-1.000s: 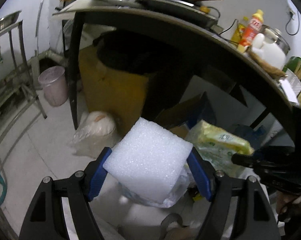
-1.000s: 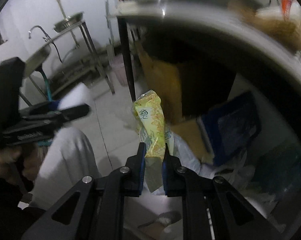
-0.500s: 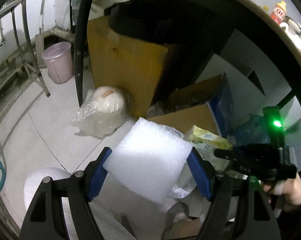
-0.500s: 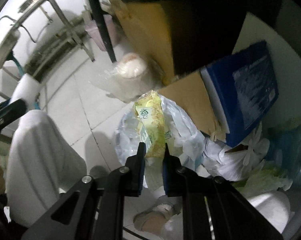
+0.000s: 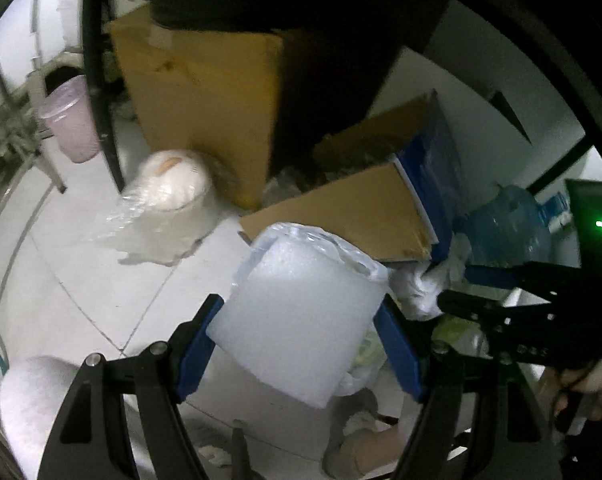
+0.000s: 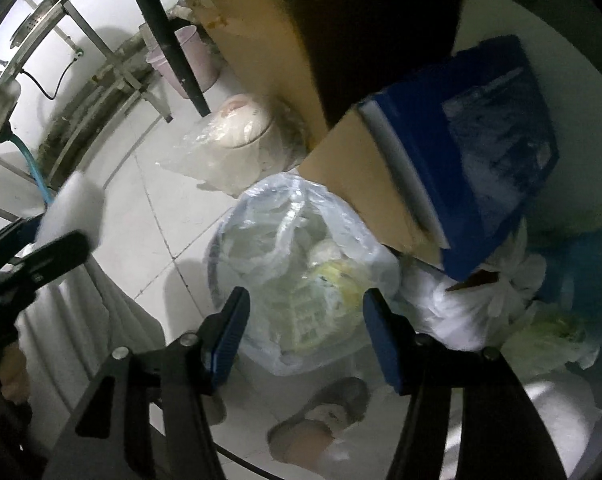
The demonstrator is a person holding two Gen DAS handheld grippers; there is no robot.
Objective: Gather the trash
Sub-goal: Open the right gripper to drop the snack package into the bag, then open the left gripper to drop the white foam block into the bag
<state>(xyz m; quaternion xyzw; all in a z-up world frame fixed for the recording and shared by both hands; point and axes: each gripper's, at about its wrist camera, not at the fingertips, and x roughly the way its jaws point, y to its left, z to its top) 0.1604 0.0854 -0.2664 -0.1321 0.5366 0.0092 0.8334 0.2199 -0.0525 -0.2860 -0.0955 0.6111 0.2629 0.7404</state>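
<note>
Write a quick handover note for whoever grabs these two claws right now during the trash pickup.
Left claw: shut on the white foam block, held above the clear trash bag.
Right claw: jaws have just been opening, nothing gripped; it hangs over the bag's mouth.
Yellow-green wrapper: lying inside the bag.
Done: wrapper is binned.
Left: drop the foam block into the bag, then look for any other trash. The bag sits on the floor by the cardboard box.
</note>
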